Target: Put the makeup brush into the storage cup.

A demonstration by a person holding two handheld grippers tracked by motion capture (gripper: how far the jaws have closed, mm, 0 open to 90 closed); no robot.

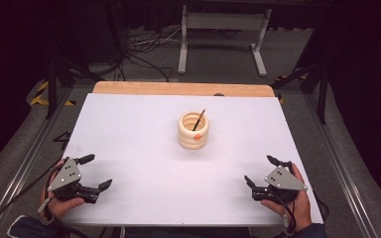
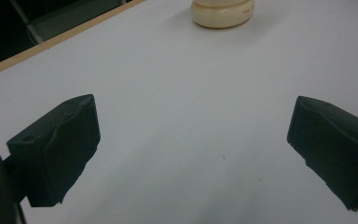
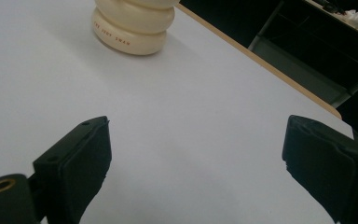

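One cream ribbed ceramic pot (image 1: 194,131) stands upright on the white table sheet (image 1: 144,148), holding one thin dark stick (image 1: 199,119) that leans against its rim. It sits well ahead of both grippers, between them. Left gripper (image 1: 95,171) and right gripper (image 1: 261,170) both gape wide, empty.

brush (image 1: 199,119) leaning in ridged pot (image 1: 193,131)

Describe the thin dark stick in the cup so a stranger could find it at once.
Start at the white table top; a cream ribbed cup stands near its middle, a little toward the far edge. The thin dark stick leans inside it, its top poking over the rim. It is the one slim, dark, slanted thing against the pale cup.
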